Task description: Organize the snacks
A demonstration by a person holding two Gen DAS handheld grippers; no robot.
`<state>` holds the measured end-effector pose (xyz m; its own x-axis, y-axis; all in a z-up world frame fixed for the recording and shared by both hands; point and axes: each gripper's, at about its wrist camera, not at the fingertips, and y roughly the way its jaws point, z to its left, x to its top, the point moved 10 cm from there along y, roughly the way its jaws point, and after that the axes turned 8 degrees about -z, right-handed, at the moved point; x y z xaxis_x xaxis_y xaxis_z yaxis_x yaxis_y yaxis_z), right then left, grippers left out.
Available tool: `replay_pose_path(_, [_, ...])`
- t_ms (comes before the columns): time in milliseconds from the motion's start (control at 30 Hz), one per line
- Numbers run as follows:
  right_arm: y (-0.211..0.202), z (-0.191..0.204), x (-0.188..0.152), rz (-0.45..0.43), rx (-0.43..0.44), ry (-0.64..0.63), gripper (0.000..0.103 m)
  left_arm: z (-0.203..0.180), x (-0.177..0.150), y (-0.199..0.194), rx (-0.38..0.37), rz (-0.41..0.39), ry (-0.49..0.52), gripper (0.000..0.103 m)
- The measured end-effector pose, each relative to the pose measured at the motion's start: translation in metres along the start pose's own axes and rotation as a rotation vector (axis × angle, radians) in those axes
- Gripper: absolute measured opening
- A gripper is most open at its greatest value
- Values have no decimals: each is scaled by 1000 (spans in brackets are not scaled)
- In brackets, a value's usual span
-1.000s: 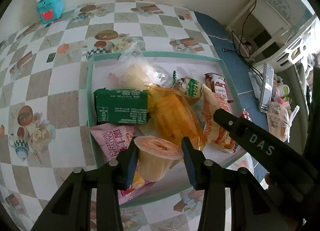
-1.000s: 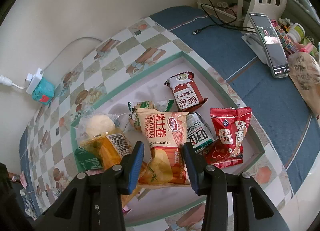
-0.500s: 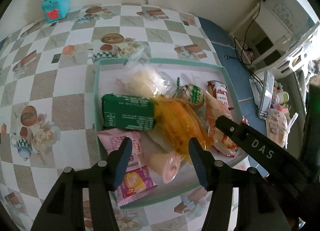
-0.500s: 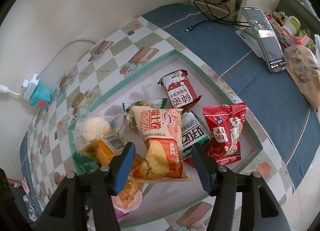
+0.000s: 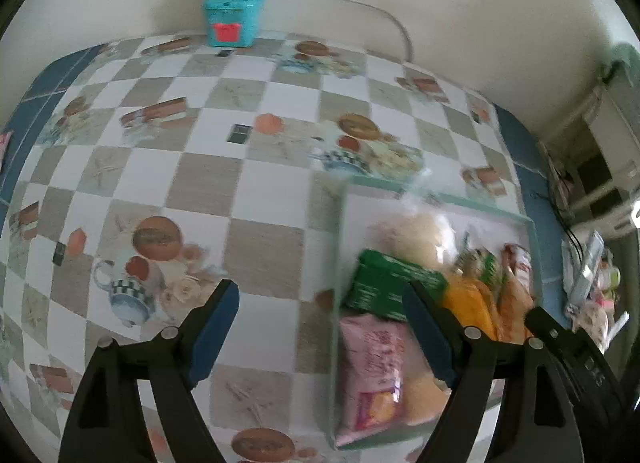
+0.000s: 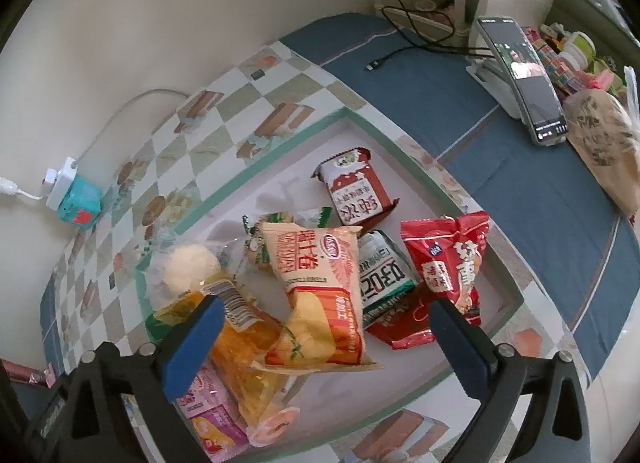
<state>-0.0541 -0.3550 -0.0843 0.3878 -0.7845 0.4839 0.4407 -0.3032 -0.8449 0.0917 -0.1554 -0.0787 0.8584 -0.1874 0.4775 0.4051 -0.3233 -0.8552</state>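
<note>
My table [image 5: 168,167] has a checked cloth and fills most of the left view. The tray [image 6: 280,167] sits in the middle of the right view, and at the lower right of the left view. The snacks lie in it in a heap. The yellow bag [image 6: 320,295] lies on top in the middle, and the red bag [image 6: 448,259] is to its right. The pink bag [image 5: 372,363] is at the near edge.

My left gripper [image 5: 320,327] has just been opening, with nothing in it. It hangs over the cloth and the tray's left edge. My right gripper [image 6: 324,339] has just been opening too. It is wide apart over the yellow bag and does not squeeze it.
</note>
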Motion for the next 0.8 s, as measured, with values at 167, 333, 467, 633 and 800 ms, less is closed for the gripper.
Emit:
replay_pose_path(167, [-1, 6, 0, -9, 2, -17, 103, 19, 5, 6, 67, -19, -17, 96])
replay_pose_path(333, [-4, 12, 1, -26, -3, -43, 103, 26, 9, 8, 87, -37, -15, 97])
replay_pose_path(467, [-8, 22, 2, -45, 6, -73, 103, 30, 12, 9, 112, -55, 2, 97])
replay_pose_path(633, [-14, 40, 1, -69, 22, -122, 103, 31, 16, 6, 119, -78, 13, 98])
replay_pose_path(800, [-23, 62, -5, -104, 53, -189, 103, 35, 18, -5, 132, -107, 38, 98])
